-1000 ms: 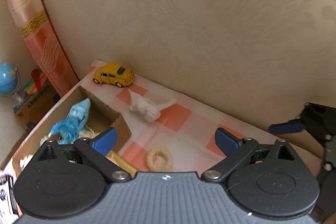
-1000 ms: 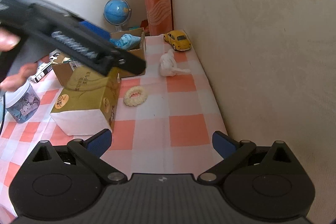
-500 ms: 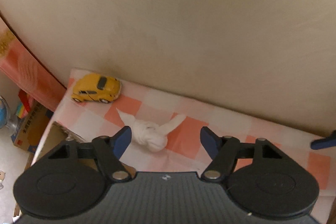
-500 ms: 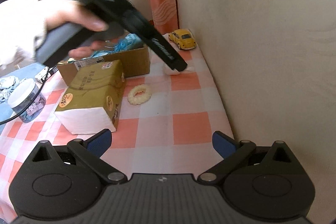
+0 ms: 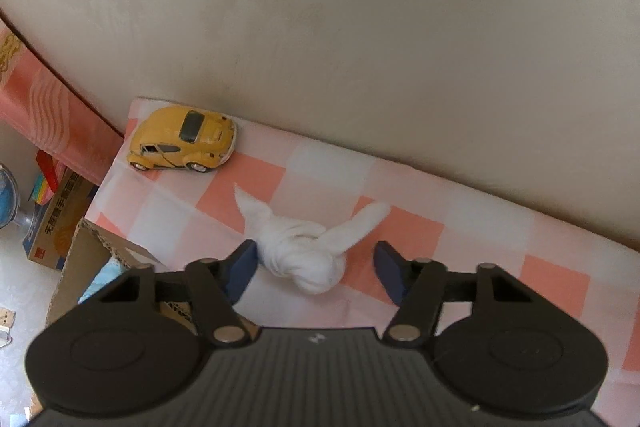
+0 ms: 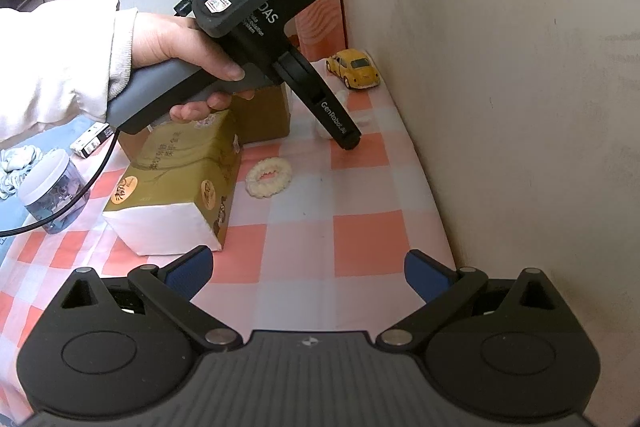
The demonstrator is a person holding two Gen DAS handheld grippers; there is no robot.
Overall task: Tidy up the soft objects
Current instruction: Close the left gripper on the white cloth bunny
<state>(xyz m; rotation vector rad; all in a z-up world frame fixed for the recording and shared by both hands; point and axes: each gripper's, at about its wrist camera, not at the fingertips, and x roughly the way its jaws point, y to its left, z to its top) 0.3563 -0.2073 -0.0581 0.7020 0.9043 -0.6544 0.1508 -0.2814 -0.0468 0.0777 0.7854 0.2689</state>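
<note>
Closing left tongs (image 5: 314,269) around white knotted cloth (image 5: 304,251), lower centre on checked bench (image 5: 420,227); left pad seemingly touching, right pad apart. Cloth's long axis running crosswise. Holding right tongs (image 6: 308,273) wide, empty, well apart.

globe (image 5: 6,201) cut off at left edge

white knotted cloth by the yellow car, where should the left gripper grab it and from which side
Grip the knotted cloth across its bulky middle knot, coming down from above with one finger on each side. The knot is the thickest, firmest part; the two tails are thin and floppy and would slip. The left gripper already straddles it, jaws just closing, the left finger about touching, the right one still apart.
</note>
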